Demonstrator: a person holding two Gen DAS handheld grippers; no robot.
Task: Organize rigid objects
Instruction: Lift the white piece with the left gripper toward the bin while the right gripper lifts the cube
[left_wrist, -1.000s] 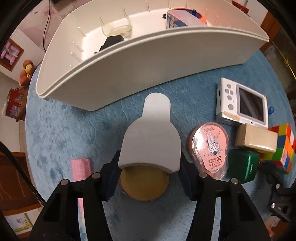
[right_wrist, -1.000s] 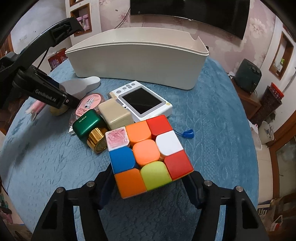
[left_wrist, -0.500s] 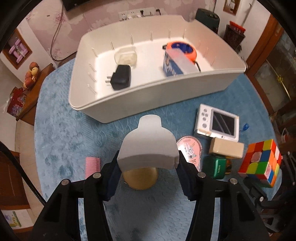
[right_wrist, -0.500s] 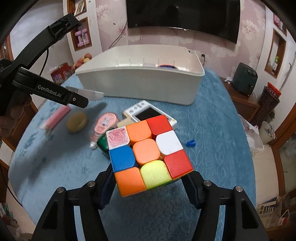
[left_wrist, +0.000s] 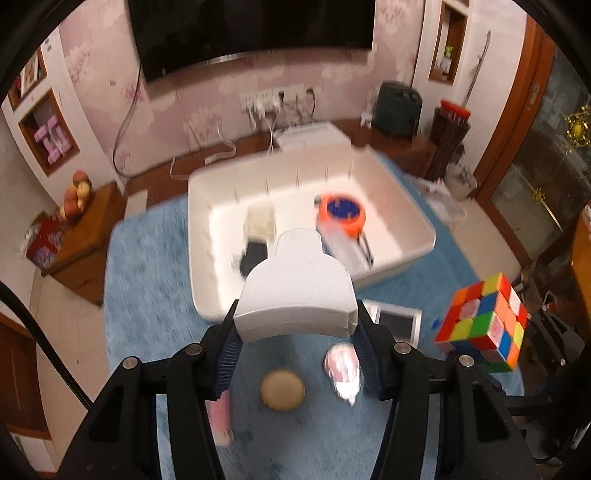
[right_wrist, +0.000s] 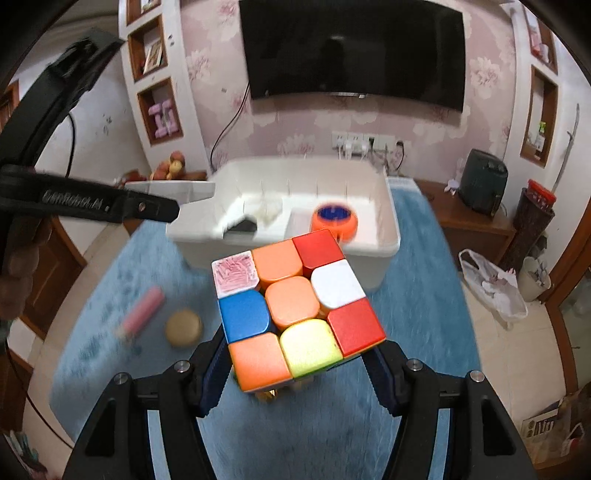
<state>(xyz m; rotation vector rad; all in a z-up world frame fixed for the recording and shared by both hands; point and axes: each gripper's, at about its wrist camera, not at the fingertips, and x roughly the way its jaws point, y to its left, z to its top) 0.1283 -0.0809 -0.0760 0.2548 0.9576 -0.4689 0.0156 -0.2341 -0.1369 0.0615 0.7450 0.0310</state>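
Left wrist view: left gripper (left_wrist: 295, 325) clamped on white flat-handled piece (left_wrist: 295, 295), held in air above blue tablecloth (left_wrist: 147, 295), in front of white bin (left_wrist: 413, 221). Right wrist view: right gripper (right_wrist: 299, 354) clamped on puzzle cube (right_wrist: 295, 310), raised clear of cloth, near bin's front wall.

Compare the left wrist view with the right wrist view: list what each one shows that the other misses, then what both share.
Only the left wrist view shows the white device with a dark screen, the pink oval packet and the left gripper shut on the white flat piece.

Only the right wrist view shows the right gripper clamping the cube up close, and the white plastic bag on the floor.

Both show the white bin holding an orange and blue round thing, the tan disc, the pink bar, the blue tablecloth and the television.
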